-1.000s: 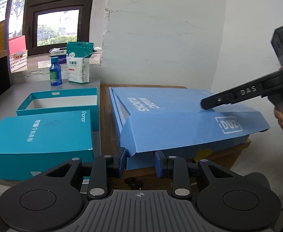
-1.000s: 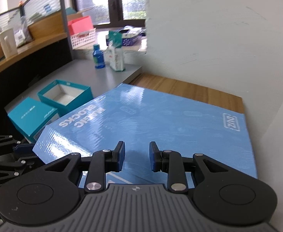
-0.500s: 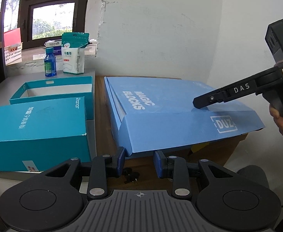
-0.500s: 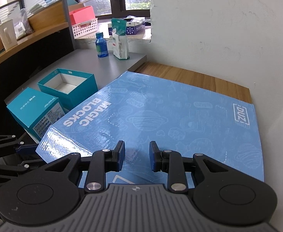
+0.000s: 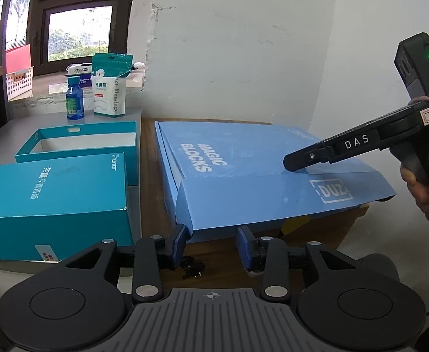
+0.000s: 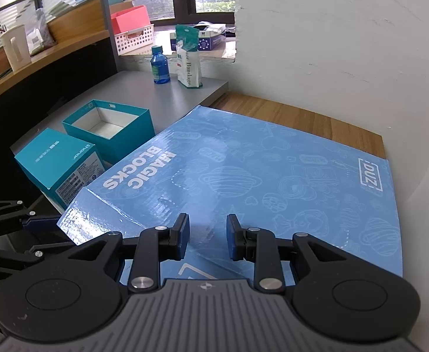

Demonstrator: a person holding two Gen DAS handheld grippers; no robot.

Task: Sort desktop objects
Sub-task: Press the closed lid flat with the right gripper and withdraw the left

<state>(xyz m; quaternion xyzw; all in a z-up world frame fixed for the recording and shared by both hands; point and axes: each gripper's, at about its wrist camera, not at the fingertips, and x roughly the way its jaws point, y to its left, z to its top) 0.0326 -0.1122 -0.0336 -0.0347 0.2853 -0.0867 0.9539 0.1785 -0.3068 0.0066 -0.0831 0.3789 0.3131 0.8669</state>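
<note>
Large blue "MAGIC BLOCKS" box [image 5: 243, 173] lying flat on the wooden tabletop [image 6: 288, 114] against the white wall, lid down, front flap hanging over the near edge. Right gripper [image 6: 207, 236] poised over the near part of the lid, jaws parted a moderate way with nothing between them; in the left wrist view its black tip [image 5: 295, 162] at or just above the lid near the "DUZ" mark, contact impossible to judge. Left gripper [image 5: 211, 242] low at the front edge of the same box, just under the flap, jaws likewise apart and empty, one blue pad [image 5: 182, 239] close to the flap's corner. Small dark keys [image 5: 192, 270] on the wood between those jaws.

To the left, on the grey tabletop [image 6: 144, 88]: closed teal box [image 5: 53, 202] nearest, open teal box [image 5: 79, 143] with white interior right behind it, the two close together. Farther back, small blue bottle [image 5: 75, 102] upright, just beside a standing bandage pouch [image 5: 111, 85]. Beyond, on the window ledge, white basket [image 6: 133, 36] holding a pink box. White kettle [image 6: 15, 47] on the wooden counter far left.
</note>
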